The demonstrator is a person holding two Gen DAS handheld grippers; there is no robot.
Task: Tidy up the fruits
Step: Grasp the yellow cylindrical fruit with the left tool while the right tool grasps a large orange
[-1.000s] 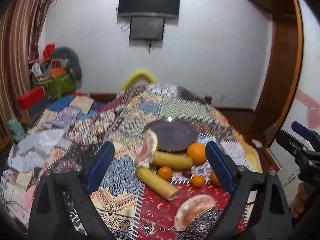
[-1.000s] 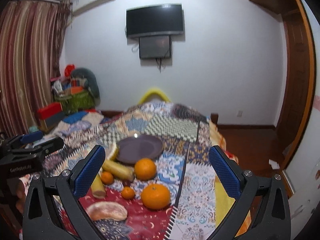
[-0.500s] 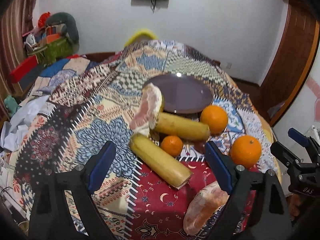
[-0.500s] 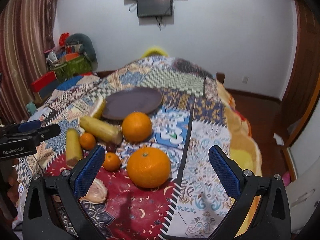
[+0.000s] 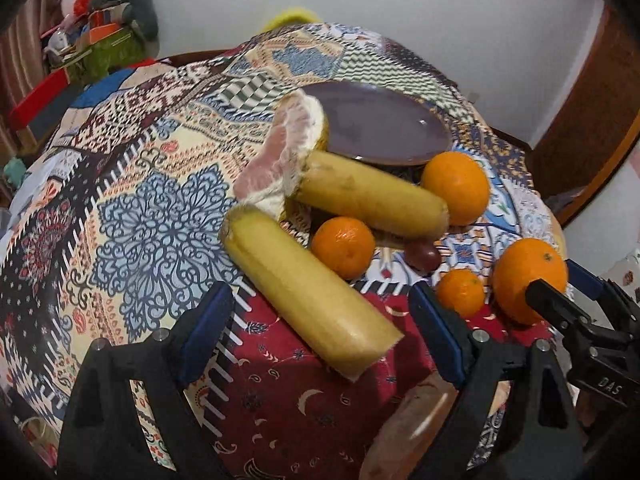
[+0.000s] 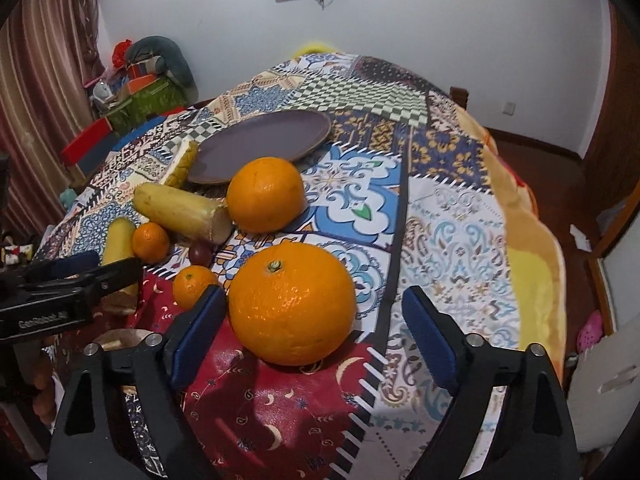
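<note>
I have both grippers low over the patterned quilt (image 6: 448, 216). My left gripper (image 5: 320, 328) has its jaws spread wide and empty, the near banana piece (image 5: 308, 292) lying between them. My right gripper (image 6: 316, 324) is also wide open and holds nothing, with the big near orange (image 6: 292, 304) sitting between its jaws on the quilt. Farther off, a second orange (image 6: 266, 194) rests just beside the empty purple plate (image 6: 260, 144).
</note>
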